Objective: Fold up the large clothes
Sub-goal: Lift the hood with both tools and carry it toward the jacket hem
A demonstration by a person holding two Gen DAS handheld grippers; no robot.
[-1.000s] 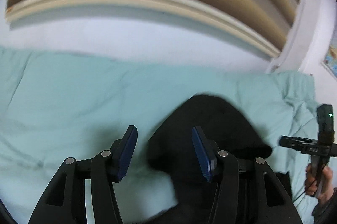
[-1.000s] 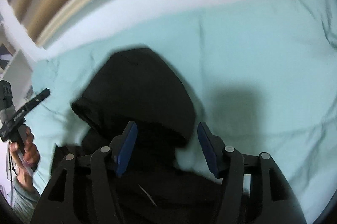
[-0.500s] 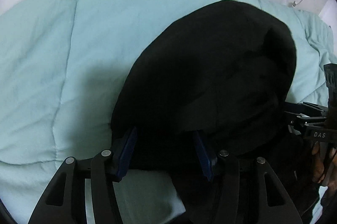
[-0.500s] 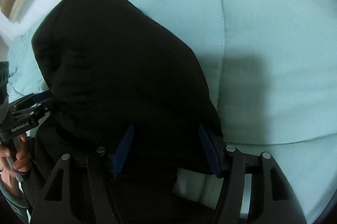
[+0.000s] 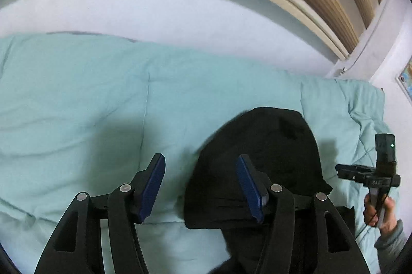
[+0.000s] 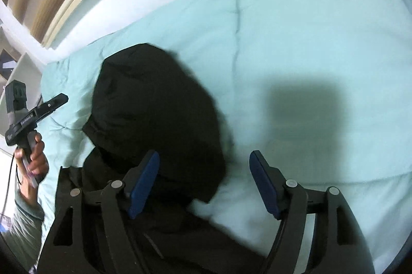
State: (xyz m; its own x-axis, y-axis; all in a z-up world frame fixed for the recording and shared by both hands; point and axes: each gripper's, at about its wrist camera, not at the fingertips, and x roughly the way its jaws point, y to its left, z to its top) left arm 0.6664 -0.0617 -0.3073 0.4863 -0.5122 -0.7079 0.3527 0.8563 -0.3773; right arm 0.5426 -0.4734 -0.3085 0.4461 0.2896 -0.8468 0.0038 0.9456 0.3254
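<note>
Hoodie (image 5: 260, 158) lies on quilt (image 5: 103, 99) beneath both spread, just-widened claws (image 5: 200, 184) (image 6: 203, 184), gripped by neither.

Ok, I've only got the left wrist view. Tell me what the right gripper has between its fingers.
Observer: Nothing is pinched. The right gripper stands open, its fingers having just spread wider; one blue pad is over the black hoodie, the other over the bare green blanket.
Operator: Say what lies below the hood on that side.
Observer: More black cloth, the body of the hoodie, runs under the right gripper's frame to the bottom of its view.
Operator: Now tell me what's past the blanket's far left corner.
Observer: A white shelf stands there, by the wall.
</note>
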